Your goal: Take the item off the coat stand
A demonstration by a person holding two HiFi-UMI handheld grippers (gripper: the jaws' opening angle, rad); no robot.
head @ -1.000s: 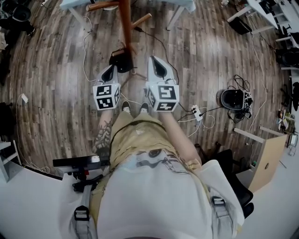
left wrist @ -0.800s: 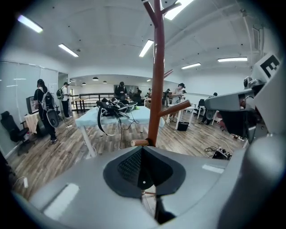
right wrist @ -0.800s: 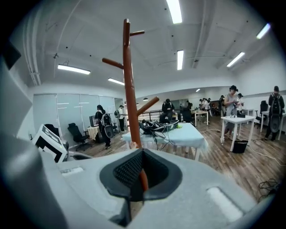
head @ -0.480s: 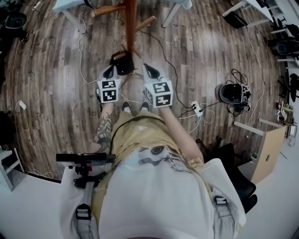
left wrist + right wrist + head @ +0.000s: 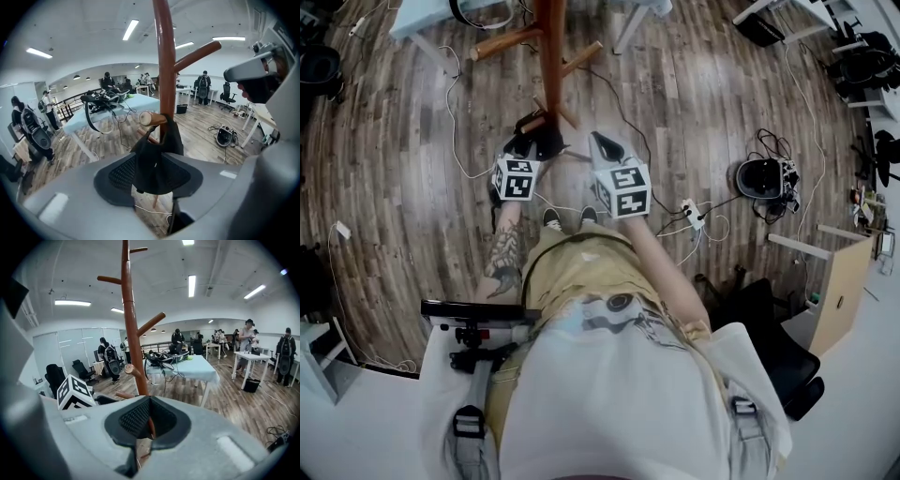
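Most of the head view is plank floor [image 5: 403,187], and from it rises the wooden coat stand [image 5: 550,56], its pole straight ahead of the person with pegs branching off at several heights. Beyond it, well apart, is a pale blue worktop [image 5: 93,123] strewn with dark gear and cables. Both tools are held low by the foot of the pole. The left hand-held gripper [image 5: 523,145] has just been opening its jaws and they now stand apart, while the right hand-held gripper [image 5: 602,142] is drawn together to a thin slit with nothing in it, aimed at the pole from beside the left one. The task's thing, a black fabric item [image 5: 157,161], hangs from a low peg [image 5: 151,118] close to the pole. Its body sags into the gap of the left tool's jaws, and the pads do not seem to press on it yet. The step in hand looks like the grasp itself. It would go best by closing on the thick fold just under the peg rather than on a loose edge. The item should then be carried up and out toward the peg's free end so that the part hooked over it slides off instead of snagging. The right tool is best kept clear of the pole, since a nudge could rock the stand.
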